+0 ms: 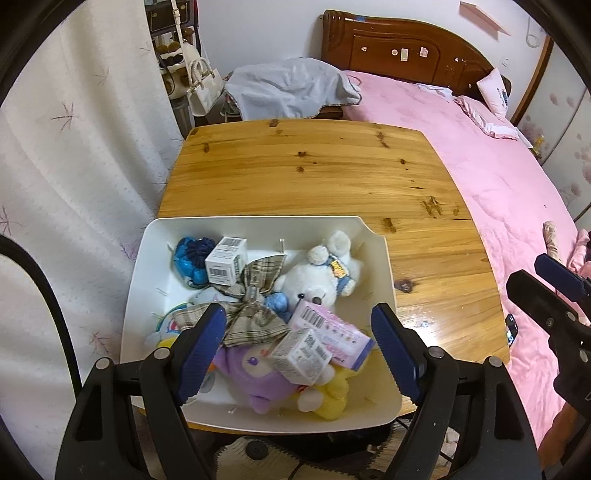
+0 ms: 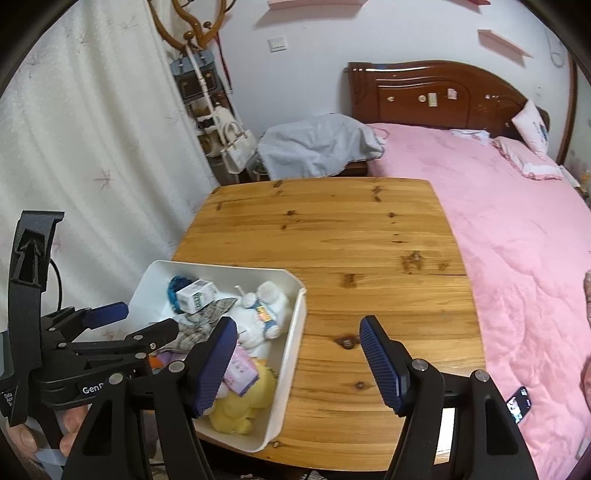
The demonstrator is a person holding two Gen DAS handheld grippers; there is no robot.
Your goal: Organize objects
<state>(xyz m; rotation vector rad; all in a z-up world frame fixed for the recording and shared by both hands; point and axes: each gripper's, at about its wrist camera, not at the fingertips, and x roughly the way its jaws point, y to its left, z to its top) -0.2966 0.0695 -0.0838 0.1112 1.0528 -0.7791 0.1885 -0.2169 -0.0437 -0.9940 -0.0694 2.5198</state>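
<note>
left gripper [image 1: 299,343] fingers wide, empty | right gripper [image 2: 299,365] fingers wide, empty

Setting: home bedroom. Ahead of the left gripper [image 1: 299,347], a knotty wooden table [image 1: 314,173]; right of it, a bed with pink quilt [image 1: 491,173], carved dark headboard [image 1: 402,48], pillow [image 1: 495,92]. Far left: pale patterned curtain [image 1: 92,147], handbags on a rack [image 1: 203,85]. Pink wall shelf [image 1: 484,16] above.

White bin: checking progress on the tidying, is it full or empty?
Full: the white bin holds plush toys, small boxes and a plaid bow.
</note>
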